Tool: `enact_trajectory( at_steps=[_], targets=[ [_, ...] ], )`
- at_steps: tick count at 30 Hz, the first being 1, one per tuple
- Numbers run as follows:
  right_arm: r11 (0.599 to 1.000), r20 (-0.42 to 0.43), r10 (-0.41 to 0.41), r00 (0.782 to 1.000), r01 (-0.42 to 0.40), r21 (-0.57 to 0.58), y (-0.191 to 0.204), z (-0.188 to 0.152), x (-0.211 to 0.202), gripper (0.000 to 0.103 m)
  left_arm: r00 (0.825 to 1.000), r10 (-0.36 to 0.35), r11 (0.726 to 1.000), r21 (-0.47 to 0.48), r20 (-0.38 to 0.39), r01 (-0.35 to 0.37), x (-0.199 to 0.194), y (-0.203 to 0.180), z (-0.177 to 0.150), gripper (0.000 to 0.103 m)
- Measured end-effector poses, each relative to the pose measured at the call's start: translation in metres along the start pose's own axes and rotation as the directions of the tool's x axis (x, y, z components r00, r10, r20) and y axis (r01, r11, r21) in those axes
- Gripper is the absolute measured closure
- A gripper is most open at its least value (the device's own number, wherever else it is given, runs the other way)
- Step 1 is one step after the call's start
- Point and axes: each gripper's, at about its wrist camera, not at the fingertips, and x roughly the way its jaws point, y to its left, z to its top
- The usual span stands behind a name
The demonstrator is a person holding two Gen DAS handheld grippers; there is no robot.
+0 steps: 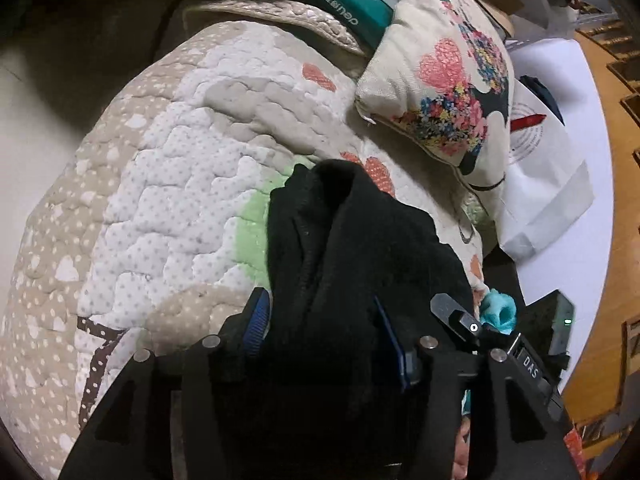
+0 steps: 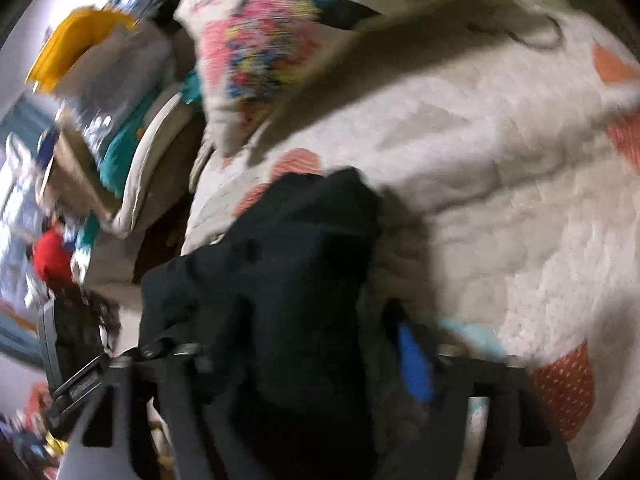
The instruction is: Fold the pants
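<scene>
The black pants [image 1: 340,240] lie bunched in a thick bundle on a quilted bedspread [image 1: 180,200]. In the left wrist view the bundle fills the gap of my left gripper [image 1: 322,332]. Both blue pads [image 1: 258,320] touch the cloth, and a fold spills over the right finger. The right wrist view is blurred. There the pants [image 2: 288,248] drape over the left finger of my right gripper [image 2: 308,356] and hide it. Its right blue pad [image 2: 416,360] stands apart from the cloth, with shadowed bedspread [image 2: 500,200] showing in the gap.
A flowered pillow [image 1: 448,80] [image 2: 256,52] lies just beyond the pants. A teal box [image 1: 352,0] sits behind it and a white bag [image 1: 544,184] to its right. Past the bed's edge in the right wrist view are blurred clutter, a yellow item [image 2: 76,40] and a red one [image 2: 52,256].
</scene>
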Motion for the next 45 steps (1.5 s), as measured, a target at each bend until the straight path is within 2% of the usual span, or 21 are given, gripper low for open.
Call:
enact_trajectory(
  at_steps=[4,8,11,14,16,18,20,23,24,25,27,28,29,31,33,34,35,37,38,42,45],
  targets=[
    [0.998,0.016,0.033,0.999,-0.034,0.059,-0.011,-0.006,-0.012,0.018,1.000,-0.007,1.000,-0.022,-0.012,0.007,-0.011,0.005,0.000,0.049],
    [0.999,0.040,0.004,0.999,-0.006,0.034,-0.009,-0.019,-0.037,0.018,0.998,0.064,0.998,-0.023,0.019,-0.064,-0.034,0.007,-0.006,0.041],
    [0.999,0.058,-0.038,0.998,0.039,-0.008,-0.006,-0.036,-0.062,0.018,0.989,0.142,0.989,0.036,0.046,-0.143,-0.057,0.001,-0.021,0.039],
    [0.996,0.067,-0.069,0.995,0.072,-0.047,0.001,-0.059,-0.083,0.018,0.960,0.252,0.950,0.161,0.120,-0.269,-0.081,-0.020,-0.050,0.038],
    [0.995,0.072,-0.070,0.995,0.075,-0.067,0.008,-0.076,-0.098,0.018,0.930,0.321,0.899,0.251,0.182,-0.359,-0.094,-0.038,-0.079,0.038],
    [0.995,0.081,-0.058,0.995,0.065,-0.081,0.012,-0.093,-0.110,0.018,0.921,0.324,0.875,0.302,0.215,-0.378,-0.105,-0.047,-0.100,0.038],
    [0.993,0.092,-0.045,0.995,0.054,-0.101,0.021,-0.111,-0.120,0.018,0.912,0.329,0.862,0.316,0.244,-0.395,-0.116,-0.053,-0.115,0.038],
    [0.990,0.111,-0.036,0.993,0.051,-0.135,0.032,-0.132,-0.130,0.018,0.894,0.328,0.868,0.277,0.304,-0.413,-0.140,-0.059,-0.129,0.038],
    [0.988,0.118,-0.033,0.992,0.051,-0.149,0.036,-0.139,-0.133,0.018,0.880,0.332,0.863,0.267,0.339,-0.428,-0.149,-0.063,-0.132,0.038],
    [0.985,0.128,-0.034,0.991,0.055,-0.163,0.039,-0.145,-0.137,0.018,0.855,0.340,0.850,0.261,0.391,-0.458,-0.162,-0.069,-0.138,0.037],
    [0.978,0.148,-0.044,0.988,0.073,-0.195,0.045,-0.158,-0.144,0.018,0.780,0.356,0.809,0.249,0.514,-0.532,-0.187,-0.084,-0.152,0.025],
    [0.974,0.159,-0.049,0.986,0.082,-0.209,0.047,-0.163,-0.147,0.018,0.729,0.360,0.784,0.235,0.581,-0.574,-0.200,-0.092,-0.160,0.010],
    [0.970,0.173,-0.053,0.984,0.091,-0.223,0.050,-0.169,-0.152,0.018,0.675,0.349,0.764,0.219,0.650,-0.606,-0.214,-0.100,-0.170,0.000],
    [0.966,0.199,-0.057,0.978,0.105,-0.238,0.053,-0.176,-0.160,0.018,0.600,0.288,0.756,0.208,0.746,-0.621,-0.237,-0.111,-0.188,0.000],
    [0.961,0.234,-0.059,0.970,0.119,-0.249,0.057,-0.182,-0.169,0.018,0.544,0.243,0.758,0.194,0.803,-0.623,-0.250,-0.117,-0.201,0.000],
    [0.960,0.244,-0.060,0.968,0.123,-0.252,0.059,-0.182,-0.171,0.017,0.539,0.222,0.769,0.194,0.812,-0.610,-0.254,-0.119,-0.204,0.000],
    [0.956,0.261,-0.062,0.963,0.132,-0.261,0.062,-0.185,-0.175,0.017,0.566,0.202,0.786,0.212,0.799,-0.580,-0.255,-0.119,-0.204,0.000],
    [0.948,0.278,-0.069,0.958,0.150,-0.279,0.068,-0.188,-0.179,0.016,0.648,0.196,0.813,0.247,0.736,-0.526,-0.249,-0.116,-0.199,0.000],
    [0.942,0.289,-0.077,0.954,0.165,-0.293,0.072,-0.191,-0.180,0.016,0.678,0.212,0.817,0.252,0.704,-0.518,-0.244,-0.114,-0.196,0.000],
    [0.924,0.293,-0.106,0.950,0.203,-0.324,0.076,-0.200,-0.178,0.015,0.729,0.280,0.811,0.252,0.625,-0.528,-0.223,-0.101,-0.195,0.000],
    [0.913,0.277,-0.122,0.953,0.217,-0.346,0.077,-0.205,-0.170,0.015,0.753,0.321,0.809,0.247,0.575,-0.533,-0.208,-0.091,-0.196,0.000]
  ],
)
